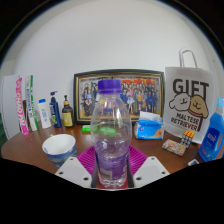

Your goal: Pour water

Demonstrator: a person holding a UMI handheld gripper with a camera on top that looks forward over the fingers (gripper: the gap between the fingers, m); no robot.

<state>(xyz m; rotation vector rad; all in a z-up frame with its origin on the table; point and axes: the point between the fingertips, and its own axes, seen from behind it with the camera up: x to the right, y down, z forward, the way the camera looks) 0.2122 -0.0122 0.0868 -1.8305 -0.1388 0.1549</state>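
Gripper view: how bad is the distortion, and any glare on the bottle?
Gripper view: strong fisheye, so the table edge and picture frame bow; the water bottle between the jaws is sharp, with soft highlights and no hard glare; lighting is even, shadows faint.

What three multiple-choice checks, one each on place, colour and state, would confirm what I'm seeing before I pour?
1. Where is the water bottle?
A. between the gripper fingers
B. behind the framed photo
C. inside the bowl

2. What colour is its cap?
A. red
B. purple
C. white

3. How does the bottle stand?
A. tipped over
B. upside down
C. upright, capped

Key: 1 A, the pink pads flank its base; 2 B, the cap shows purple; 3 C, it stands vertical on the table, cap on top.
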